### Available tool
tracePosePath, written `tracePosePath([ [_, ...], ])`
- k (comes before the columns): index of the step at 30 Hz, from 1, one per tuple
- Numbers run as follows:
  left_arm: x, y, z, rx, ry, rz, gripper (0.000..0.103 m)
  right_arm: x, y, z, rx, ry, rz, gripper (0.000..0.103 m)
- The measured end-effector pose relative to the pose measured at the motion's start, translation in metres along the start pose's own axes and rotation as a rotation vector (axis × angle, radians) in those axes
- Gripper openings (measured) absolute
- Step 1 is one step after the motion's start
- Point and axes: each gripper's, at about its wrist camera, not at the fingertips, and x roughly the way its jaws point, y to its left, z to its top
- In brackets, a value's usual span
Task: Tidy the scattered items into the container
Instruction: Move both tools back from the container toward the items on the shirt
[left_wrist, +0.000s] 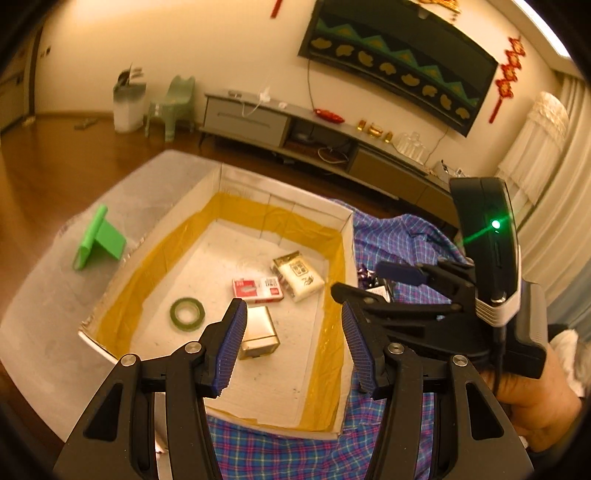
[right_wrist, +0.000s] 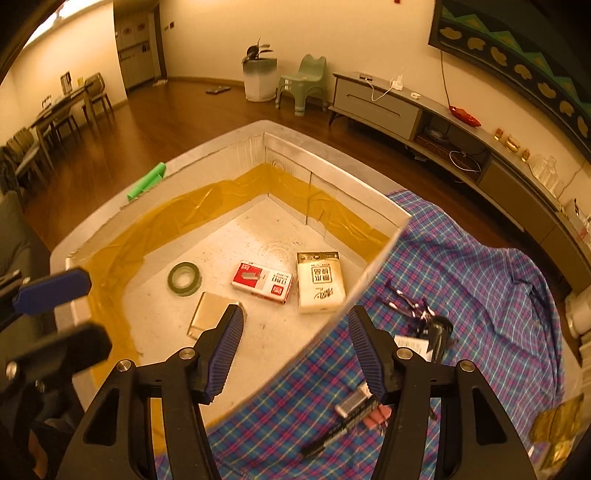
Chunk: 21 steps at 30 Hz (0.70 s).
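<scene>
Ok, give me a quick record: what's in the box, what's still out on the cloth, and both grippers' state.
container: white box with yellow lining, on the table
in box: tape roll, red staple box, tissue pack, gold box
left out on cloth: pen, pink clip, black bundle with tag
off to the side: green stand
left gripper: open, empty, over the box
right gripper: open, empty, over the box's right wall
</scene>
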Motion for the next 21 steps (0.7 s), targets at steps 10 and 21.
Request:
tracePosePath([
  [10, -0.023, -0.014, 0.0, 0.04, -0.05, 0.029, 0.056, -0.022, 0.007, -0.041, 0.043, -0.016, 0.123, 0.061],
  [21, -0.023, -0.037, -0.006, 0.073, -0.054, 0.03, 0.056, -0.047, 0.014, -0.081, 0.073, -0.082, 0.204, 0.061],
])
